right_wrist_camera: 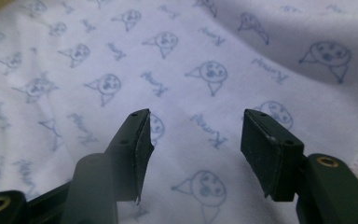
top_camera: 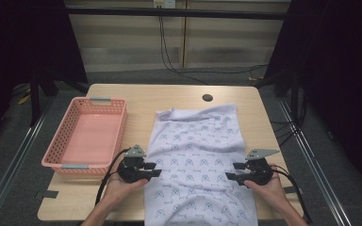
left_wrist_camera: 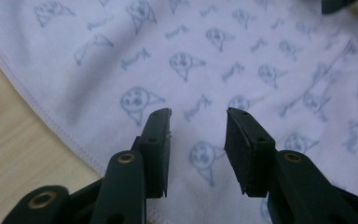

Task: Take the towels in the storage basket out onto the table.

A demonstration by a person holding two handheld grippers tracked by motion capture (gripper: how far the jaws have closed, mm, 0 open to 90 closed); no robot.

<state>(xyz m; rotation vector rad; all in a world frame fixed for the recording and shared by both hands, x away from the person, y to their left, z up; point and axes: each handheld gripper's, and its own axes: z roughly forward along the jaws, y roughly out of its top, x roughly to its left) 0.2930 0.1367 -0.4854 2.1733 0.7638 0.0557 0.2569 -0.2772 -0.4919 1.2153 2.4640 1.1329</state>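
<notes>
A pale printed garment [top_camera: 200, 160] lies spread flat on the wooden surface [top_camera: 141, 96], its long axis running away from the person, the folded collar end at the far side and the near end hanging over the front edge. The left gripper [top_camera: 154, 170] sits at the garment's left hem and the right gripper [top_camera: 233, 172] at its right hem, both pointing inward toward each other. Each gripper's jaws stand partly apart over the cloth with nothing pinched between them. A pink basket [top_camera: 87, 136] stands just left of the garment, clear of both hands. A dark round hole [top_camera: 207, 97] marks the surface beyond the collar.
</notes>
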